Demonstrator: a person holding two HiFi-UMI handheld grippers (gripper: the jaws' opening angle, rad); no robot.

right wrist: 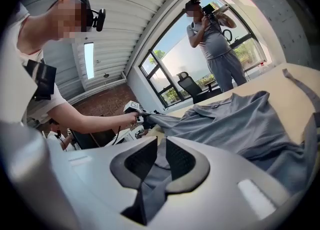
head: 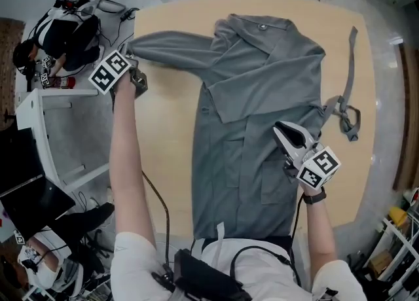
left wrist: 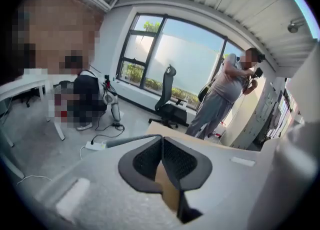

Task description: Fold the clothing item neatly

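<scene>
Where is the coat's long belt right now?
In the head view, the belt lies on the right of the table, running from the grey coat toward the far corner, right of the right gripper.

From the person's head we look steeply down, from well above, on the pale wooden table (head: 170,129) and the grey collared cloth garment (head: 255,97) spread over it; the camera on the left gripper (left wrist: 162,146) sits low at the table's edge and faces outward, to the tall dark-framed window (left wrist: 185,59); the one on the right gripper (right wrist: 161,154) looks close across the same garment toward that window; both gripper views share the standing person in grey clothes (left wrist: 222,89) and the black swivel office chair (left wrist: 169,89).
</scene>
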